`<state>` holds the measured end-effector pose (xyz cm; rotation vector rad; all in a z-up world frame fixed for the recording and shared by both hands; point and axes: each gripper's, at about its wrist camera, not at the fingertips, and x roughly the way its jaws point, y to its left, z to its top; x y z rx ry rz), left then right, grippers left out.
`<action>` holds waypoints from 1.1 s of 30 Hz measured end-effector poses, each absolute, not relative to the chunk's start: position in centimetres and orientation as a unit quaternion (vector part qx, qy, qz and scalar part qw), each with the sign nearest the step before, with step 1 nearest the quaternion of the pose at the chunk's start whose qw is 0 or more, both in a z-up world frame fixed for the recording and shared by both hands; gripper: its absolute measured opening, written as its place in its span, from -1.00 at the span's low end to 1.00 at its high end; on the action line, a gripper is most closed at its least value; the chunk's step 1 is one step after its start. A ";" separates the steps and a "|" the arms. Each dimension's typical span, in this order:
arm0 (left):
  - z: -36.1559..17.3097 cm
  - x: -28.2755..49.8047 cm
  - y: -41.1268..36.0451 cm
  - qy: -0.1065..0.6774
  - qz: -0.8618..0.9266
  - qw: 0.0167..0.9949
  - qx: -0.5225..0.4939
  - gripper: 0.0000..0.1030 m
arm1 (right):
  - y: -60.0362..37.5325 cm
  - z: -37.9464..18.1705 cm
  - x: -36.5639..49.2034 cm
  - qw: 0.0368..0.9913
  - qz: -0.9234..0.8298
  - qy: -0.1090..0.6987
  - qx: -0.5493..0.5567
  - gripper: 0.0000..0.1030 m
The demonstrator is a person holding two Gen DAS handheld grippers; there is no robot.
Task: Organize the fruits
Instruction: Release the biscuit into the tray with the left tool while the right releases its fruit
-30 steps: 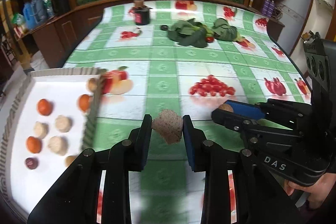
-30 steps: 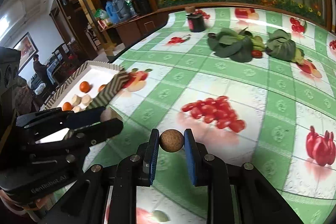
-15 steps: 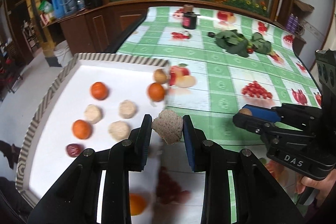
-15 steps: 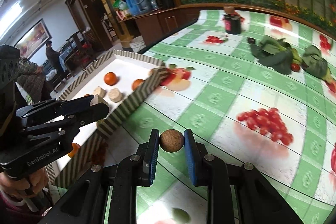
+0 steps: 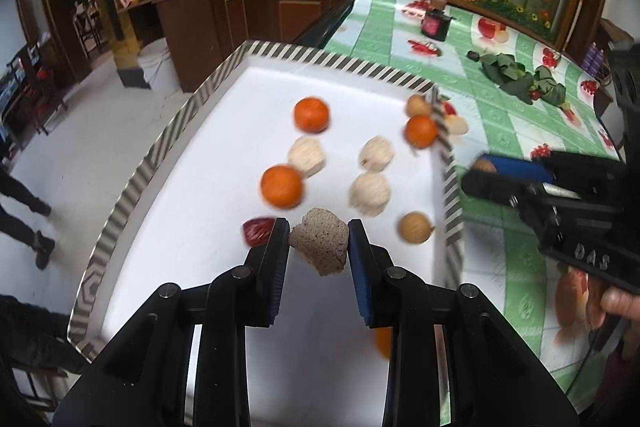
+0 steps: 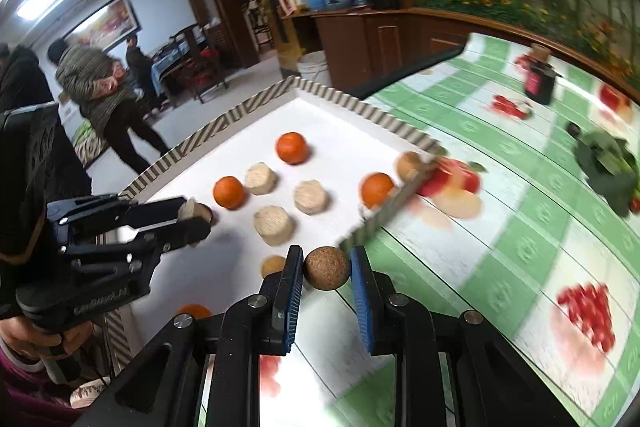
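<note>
My left gripper [image 5: 319, 241] is shut on a rough beige-brown fruit chunk [image 5: 320, 240] and holds it above the white tray [image 5: 208, 95] with a striped rim. My right gripper [image 6: 326, 269] is shut on a round brown fruit [image 6: 326, 267] at the tray's near right edge. In the tray lie oranges [image 5: 311, 115], pale beige fruits [image 5: 370, 193], small tan round fruits [image 5: 415, 227] and a dark red one [image 5: 256, 230]. The left gripper also shows in the right wrist view [image 6: 192, 217], over the tray's left part.
The table has a green checked cloth with fruit prints [image 6: 520, 227]. Leafy greens [image 5: 516, 77] and a dark jar [image 5: 435, 23] stand at the far end. A wooden cabinet [image 5: 256, 11] with bottles is behind the tray. People [image 6: 108, 99] stand on the floor to the left.
Both grippers have moved left with their fruits, from over the green cloth to over the tray and its edge. Both stay shut.
</note>
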<state>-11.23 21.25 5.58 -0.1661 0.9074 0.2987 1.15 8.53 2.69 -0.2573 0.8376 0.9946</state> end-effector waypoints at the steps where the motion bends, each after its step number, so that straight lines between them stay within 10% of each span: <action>1: 5.4 -11.4 21.4 0.439 0.143 0.883 -0.082 -0.44 | 9.3 2.7 1.3 0.785 0.465 0.389 -0.125 -0.55; 21: 2.8 -10.7 22.4 0.471 0.155 0.862 -0.105 -0.43 | 15.4 -0.5 2.3 0.776 0.447 0.383 -0.226 -0.38; 26: 2.7 -10.8 22.1 0.466 0.159 0.865 -0.102 0.05 | 14.4 0.0 2.1 0.784 0.451 0.379 -0.195 -0.35; 33: 3.4 -11.2 21.3 0.441 0.178 0.875 -0.094 0.08 | 11.7 2.0 0.8 0.804 0.447 0.362 -0.151 -0.34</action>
